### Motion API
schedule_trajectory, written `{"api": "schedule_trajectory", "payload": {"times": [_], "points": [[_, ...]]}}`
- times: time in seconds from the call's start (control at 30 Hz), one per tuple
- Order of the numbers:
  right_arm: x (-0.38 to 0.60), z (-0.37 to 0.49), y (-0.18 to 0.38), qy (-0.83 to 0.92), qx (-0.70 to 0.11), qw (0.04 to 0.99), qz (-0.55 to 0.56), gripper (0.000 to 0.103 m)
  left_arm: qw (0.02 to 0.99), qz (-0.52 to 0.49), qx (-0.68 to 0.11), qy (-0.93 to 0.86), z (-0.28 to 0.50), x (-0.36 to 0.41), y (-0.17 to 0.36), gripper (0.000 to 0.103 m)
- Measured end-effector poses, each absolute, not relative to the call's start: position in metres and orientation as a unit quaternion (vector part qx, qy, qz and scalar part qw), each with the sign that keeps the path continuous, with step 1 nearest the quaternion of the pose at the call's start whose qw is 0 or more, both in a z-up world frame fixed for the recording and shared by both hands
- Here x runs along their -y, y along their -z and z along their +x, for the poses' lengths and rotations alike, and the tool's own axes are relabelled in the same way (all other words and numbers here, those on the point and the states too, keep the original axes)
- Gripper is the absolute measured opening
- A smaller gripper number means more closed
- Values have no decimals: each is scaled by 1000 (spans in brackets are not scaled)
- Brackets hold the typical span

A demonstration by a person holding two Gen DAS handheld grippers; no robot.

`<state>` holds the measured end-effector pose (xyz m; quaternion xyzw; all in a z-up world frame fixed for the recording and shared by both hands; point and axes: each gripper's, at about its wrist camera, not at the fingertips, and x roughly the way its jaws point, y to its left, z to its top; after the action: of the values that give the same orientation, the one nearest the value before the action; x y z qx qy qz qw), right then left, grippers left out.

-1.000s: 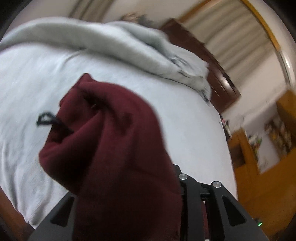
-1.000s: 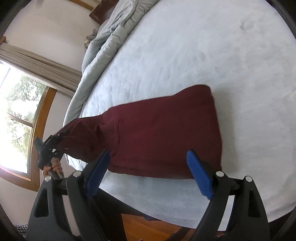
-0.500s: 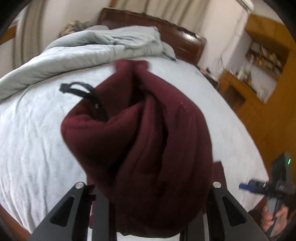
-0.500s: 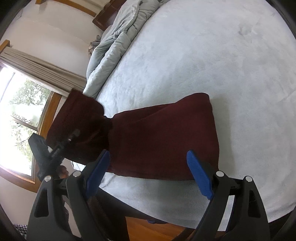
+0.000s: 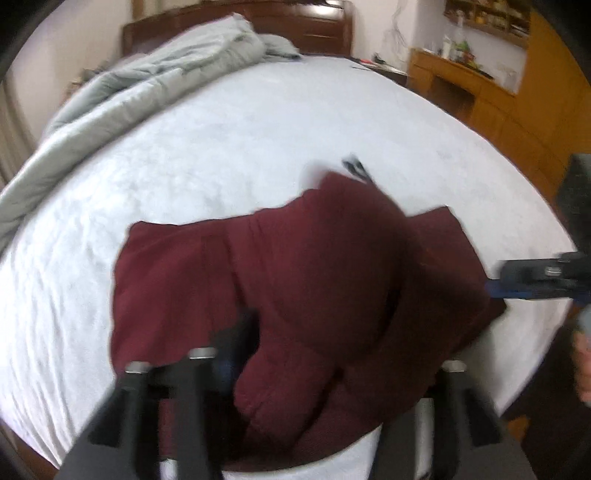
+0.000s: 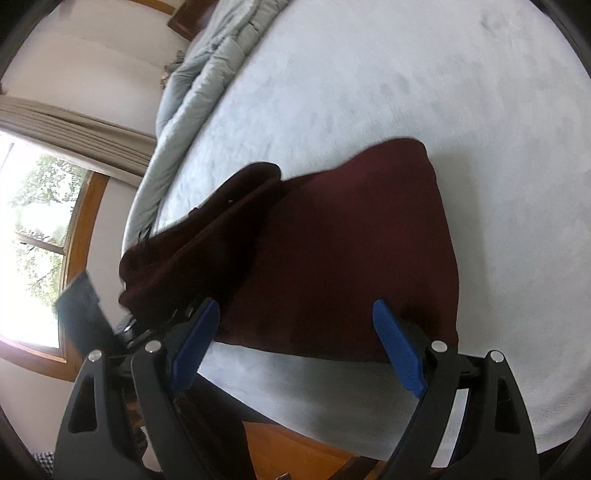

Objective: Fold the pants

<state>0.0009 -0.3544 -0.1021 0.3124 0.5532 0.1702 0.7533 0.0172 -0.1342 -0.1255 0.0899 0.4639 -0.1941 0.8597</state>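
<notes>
Dark red pants lie on the white bed. My left gripper is shut on one end of the pants and carries it over the flat part, so the cloth hangs across the fingers. A black drawstring sticks out past the fold. In the right wrist view the pants lie flat in front of my right gripper, which is open and empty at the bed's near edge, its blue pads wide apart. The lifted end and the left gripper's body show at the left.
A grey duvet is bunched at the head of the bed by a dark wooden headboard. Wooden cabinets stand at the right. A curtained window is on the left in the right wrist view.
My left gripper has swung the held end of the pants up and over toward the flat part on the bed. The right gripper has stayed open and nearly still.
</notes>
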Motion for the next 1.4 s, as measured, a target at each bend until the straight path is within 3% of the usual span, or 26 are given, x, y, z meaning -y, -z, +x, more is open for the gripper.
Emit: {"api": "schedule_trajectory", "payload": {"times": [0.03,0.07,0.1,0.27,0.37,0.5,0.6,0.73,0.9,1.13,1.4], "points": [[355,1,105,-168,-555,751,315,85,853,95,-470,208,13,136,121,67],[355,1,106,-167,-556,750,316,85,848,81,-471,229,8,134,117,89],[356,1,106,-166,-557,749,318,85,846,61,-467,249,3,131,109,93],[356,-1,104,-165,-555,752,314,86,836,-74,-449,307,-11,95,75,95],[356,-2,109,-159,-560,749,316,86,829,-130,-462,287,1,79,82,95],[354,-3,109,-157,-563,750,309,86,807,-121,-531,230,29,83,124,92],[350,0,109,-154,-572,748,299,86,808,-85,-540,218,31,93,138,93],[341,2,91,-165,-567,753,291,87,813,-111,-525,225,26,84,114,90],[315,8,73,-205,-564,745,291,93,836,-160,-494,178,23,28,82,97],[285,21,103,-209,-607,706,299,93,803,-194,-551,112,29,-26,115,97],[269,34,128,-246,-607,661,366,94,776,-217,-580,118,24,-29,153,97]]}}
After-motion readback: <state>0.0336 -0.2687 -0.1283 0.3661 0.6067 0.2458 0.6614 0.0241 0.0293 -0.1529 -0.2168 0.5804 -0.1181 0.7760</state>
